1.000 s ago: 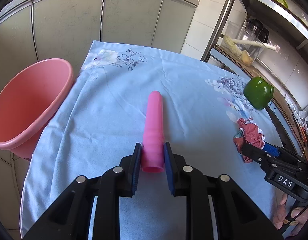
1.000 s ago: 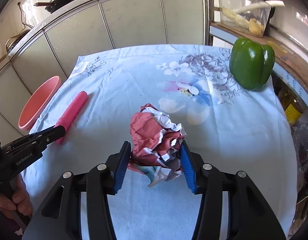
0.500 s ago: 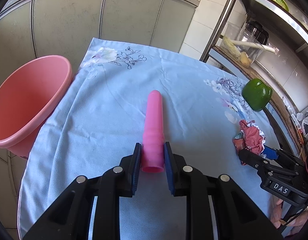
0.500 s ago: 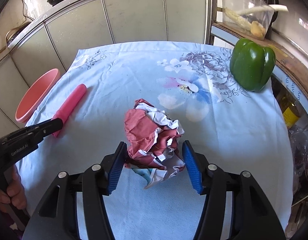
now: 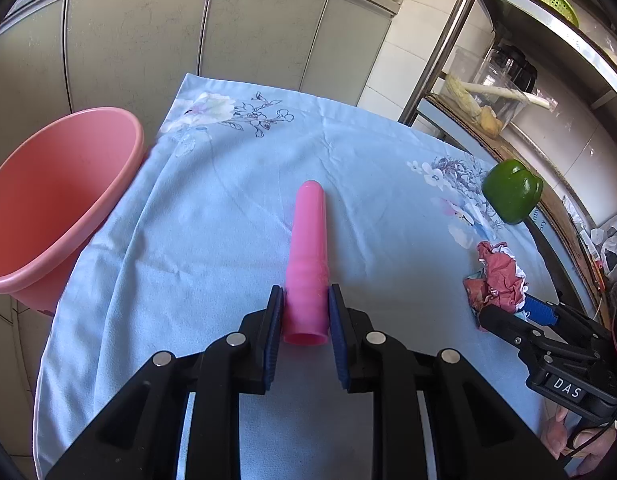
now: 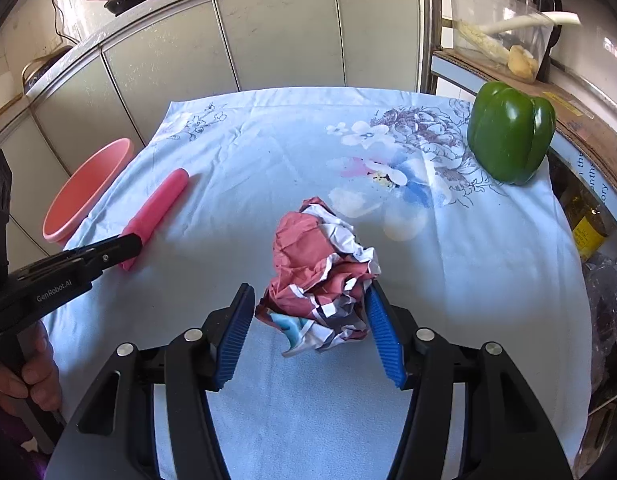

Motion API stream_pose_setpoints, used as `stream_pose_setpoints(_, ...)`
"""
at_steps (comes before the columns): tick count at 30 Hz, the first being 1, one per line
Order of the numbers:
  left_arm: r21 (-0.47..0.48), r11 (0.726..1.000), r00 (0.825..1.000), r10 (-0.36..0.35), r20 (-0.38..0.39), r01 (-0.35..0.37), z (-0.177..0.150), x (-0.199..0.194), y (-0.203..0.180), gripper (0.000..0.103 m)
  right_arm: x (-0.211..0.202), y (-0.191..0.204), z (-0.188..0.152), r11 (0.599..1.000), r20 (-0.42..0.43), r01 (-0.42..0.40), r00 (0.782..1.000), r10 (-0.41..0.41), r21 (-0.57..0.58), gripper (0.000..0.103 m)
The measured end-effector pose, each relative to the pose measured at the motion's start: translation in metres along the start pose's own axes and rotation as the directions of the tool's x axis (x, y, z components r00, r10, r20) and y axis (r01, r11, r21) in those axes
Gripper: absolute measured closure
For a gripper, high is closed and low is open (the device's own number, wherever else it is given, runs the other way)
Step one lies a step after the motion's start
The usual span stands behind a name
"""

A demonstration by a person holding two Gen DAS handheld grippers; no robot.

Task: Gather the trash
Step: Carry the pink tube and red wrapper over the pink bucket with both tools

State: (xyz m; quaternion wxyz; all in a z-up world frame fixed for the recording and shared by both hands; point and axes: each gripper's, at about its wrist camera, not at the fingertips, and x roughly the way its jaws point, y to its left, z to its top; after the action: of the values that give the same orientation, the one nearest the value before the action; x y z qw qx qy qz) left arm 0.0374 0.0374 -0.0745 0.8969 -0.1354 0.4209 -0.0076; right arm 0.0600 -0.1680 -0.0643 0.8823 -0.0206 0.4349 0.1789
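The left gripper (image 5: 305,318) is clamped on the open near end of a pink plastic tube (image 5: 307,256), both blue pads pressed flat against its sides; the tube lies lengthwise on the pale blue flowered tablecloth (image 5: 212,240), pointing away toward the grey cabinets (image 5: 148,40). A pink bin (image 5: 48,204) stands just off the cloth's left edge, its mouth tilted toward the table. In the right wrist view the right gripper (image 6: 310,330) stands apart around a crumpled ball of red and white paper (image 6: 320,276): the right pad touches the wad, while a narrow gap shows between the left pad and the paper. The wad rests on the cloth near the table's front middle. A green bell pepper (image 6: 510,132) sits at the far right corner, well apart from the paper, beside a metal shelf rack (image 5: 440,48)
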Motion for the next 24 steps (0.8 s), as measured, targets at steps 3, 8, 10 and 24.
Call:
stream_pose_setpoints(3,0.0,1.0,1.0,0.001,0.0,-0.001,0.0,0.0,0.0,0.081,-0.001,-0.001,0.0,1.0,0.006,-0.004,1.0,0.004,0.008,0.049)
stream_pose_setpoints(8,0.006,1.0,1.0,0.005,0.001,-0.005,-0.001,-0.001,-0.001,0.081,-0.001,-0.004,-0.001,0.999,0.01,-0.02,1.0,0.02,0.028,0.053)
stream_pose_setpoints(10,0.006,1.0,1.0,0.005,0.001,-0.005,-0.001,-0.001,-0.001,0.081,-0.002,-0.004,-0.001,0.999,0.015,-0.021,1.0,0.021,0.029,0.055)
stream_pose_setpoints(24,-0.07,0.997,0.999,-0.012,0.048,0.015,-0.003,-0.025,0.026,0.082,-0.005,0.01,0.002,0.998,0.026,-0.057,0.998,0.057,0.017,0.057)
